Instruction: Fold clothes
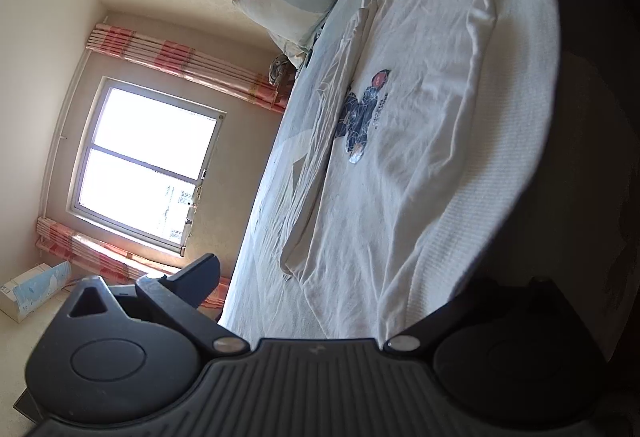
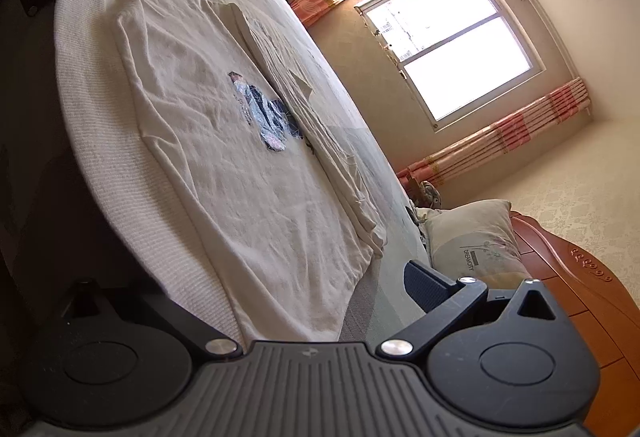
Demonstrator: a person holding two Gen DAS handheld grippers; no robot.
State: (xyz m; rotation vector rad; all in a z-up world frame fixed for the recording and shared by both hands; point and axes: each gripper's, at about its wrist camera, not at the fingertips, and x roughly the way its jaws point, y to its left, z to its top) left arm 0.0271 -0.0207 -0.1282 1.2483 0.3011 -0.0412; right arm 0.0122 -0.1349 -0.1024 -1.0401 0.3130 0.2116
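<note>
- Both jaws stand wide apart and hold nothing: on the left gripper (image 1: 340, 289) one finger shows to the left and the other is lost in shadow; the right gripper (image 2: 256, 289) mirrors that.
- Spread flat on the bed (image 1: 276, 197), print side up, lies the white shirt (image 1: 400, 141); its near edge runs along the mattress edge and its far sleeve (image 1: 320, 157) is already tucked lengthwise beside the dark print (image 1: 360, 121).
- That lie fits either a half-made fold or a shirt laid out this way.
- Any grip, I judge, should pinch one smooth hem, both tools level, and avoid the sheet beneath.
- Pillows (image 2: 472, 241) sit far off by the headboard (image 2: 580, 277).
</note>
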